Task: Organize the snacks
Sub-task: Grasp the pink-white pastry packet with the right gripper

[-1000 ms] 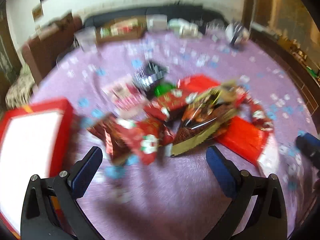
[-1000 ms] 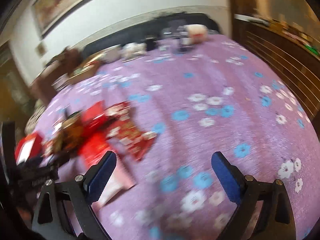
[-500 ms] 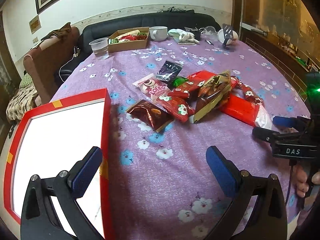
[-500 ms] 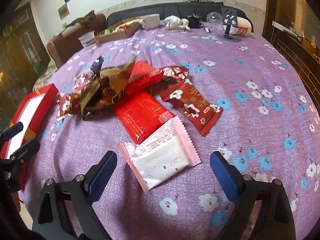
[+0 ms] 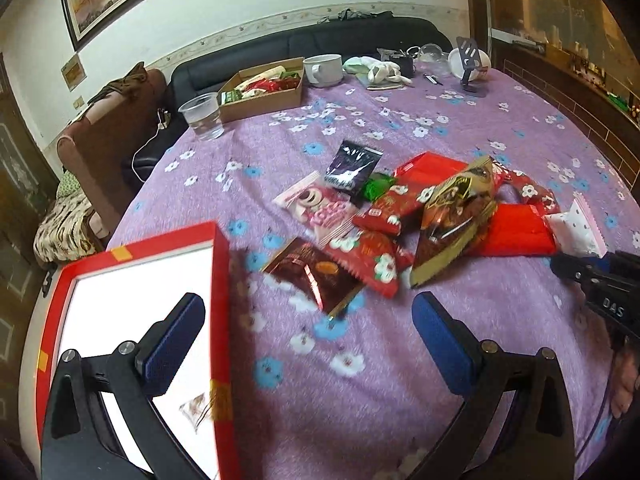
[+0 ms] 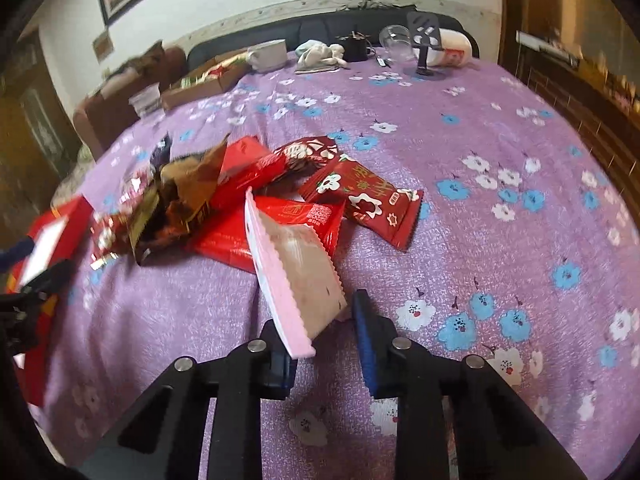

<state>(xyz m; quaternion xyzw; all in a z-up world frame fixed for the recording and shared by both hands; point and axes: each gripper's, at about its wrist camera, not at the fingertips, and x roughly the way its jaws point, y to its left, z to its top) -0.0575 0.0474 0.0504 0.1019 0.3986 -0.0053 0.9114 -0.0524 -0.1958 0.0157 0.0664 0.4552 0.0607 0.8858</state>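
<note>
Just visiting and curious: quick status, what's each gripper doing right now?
Right gripper just closed on pink-edged packet. Left gripper open, empty, over red box. Snack pile waiting; nothing blocking.

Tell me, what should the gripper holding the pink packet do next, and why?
Probably lift it a little. The right gripper has just been closing, and the pink packet now stands on edge between its pads, apart from the snack pile. Once clear of the tablecloth, it could likely go toward the red box, which the left gripper hangs over, open.
</note>
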